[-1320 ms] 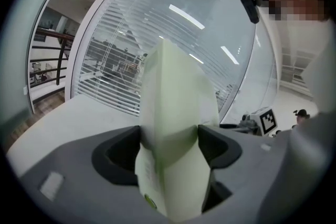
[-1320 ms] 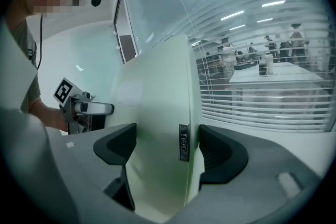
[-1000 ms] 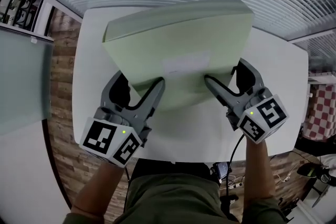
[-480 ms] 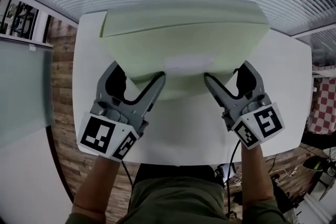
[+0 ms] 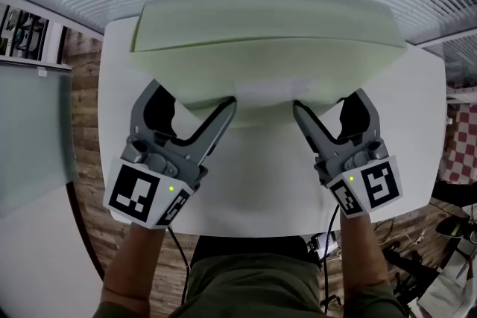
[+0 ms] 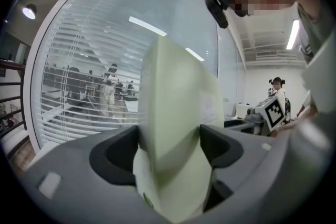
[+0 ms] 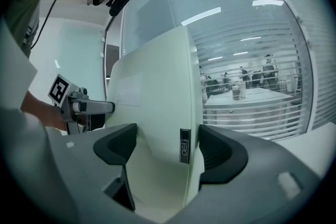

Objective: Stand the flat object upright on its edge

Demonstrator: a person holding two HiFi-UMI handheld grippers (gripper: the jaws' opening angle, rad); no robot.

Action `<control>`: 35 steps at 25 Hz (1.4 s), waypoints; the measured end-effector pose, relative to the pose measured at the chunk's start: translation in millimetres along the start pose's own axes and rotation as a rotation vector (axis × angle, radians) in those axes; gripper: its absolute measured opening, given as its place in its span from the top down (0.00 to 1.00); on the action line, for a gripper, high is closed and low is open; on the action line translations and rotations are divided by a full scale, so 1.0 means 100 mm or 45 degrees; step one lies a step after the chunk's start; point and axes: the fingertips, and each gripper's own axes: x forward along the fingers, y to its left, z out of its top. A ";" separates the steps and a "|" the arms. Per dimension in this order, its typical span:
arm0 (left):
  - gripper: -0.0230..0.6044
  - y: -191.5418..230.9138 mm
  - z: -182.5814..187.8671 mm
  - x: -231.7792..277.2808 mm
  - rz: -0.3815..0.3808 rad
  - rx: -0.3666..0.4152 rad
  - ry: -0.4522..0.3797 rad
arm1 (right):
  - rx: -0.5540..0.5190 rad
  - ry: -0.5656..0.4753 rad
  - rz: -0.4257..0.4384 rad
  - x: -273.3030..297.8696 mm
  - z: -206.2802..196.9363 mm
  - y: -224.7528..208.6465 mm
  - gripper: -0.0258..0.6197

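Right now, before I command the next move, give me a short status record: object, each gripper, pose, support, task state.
object: pale green flat pad, small side tag
left gripper: shut on the pad's near edge, left part
right gripper: shut on the pad's near edge, right part
pose: pad raised and tilted, broad face towards the person, not lying flat
support: white table below; whether the pad touches it cannot be told
task state: pad not yet standing on its own; both grippers hold it
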 end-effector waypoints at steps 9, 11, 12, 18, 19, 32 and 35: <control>0.40 -0.02 0.06 0.03 -0.050 0.102 -0.051 | -0.030 -0.086 -0.064 -0.04 0.02 -0.01 0.37; 0.40 -0.03 0.07 0.04 -0.056 0.121 -0.066 | -0.039 -0.102 -0.071 -0.05 0.02 -0.01 0.37; 0.40 -0.03 0.07 0.05 -0.059 0.129 -0.072 | -0.045 -0.109 -0.073 -0.05 0.03 -0.02 0.37; 0.39 -0.04 0.11 0.09 -0.070 0.172 -0.124 | -0.105 -0.160 -0.111 -0.05 0.07 -0.04 0.37; 0.39 -0.05 0.11 0.10 -0.068 0.161 -0.123 | -0.115 -0.168 -0.116 -0.04 0.08 -0.04 0.37; 0.39 -0.07 0.02 0.11 -0.029 0.198 -0.124 | -0.179 -0.171 -0.136 0.01 -0.01 -0.04 0.37; 0.39 -0.10 0.02 0.10 -0.019 0.206 -0.133 | -0.190 -0.177 -0.130 -0.01 -0.01 -0.04 0.37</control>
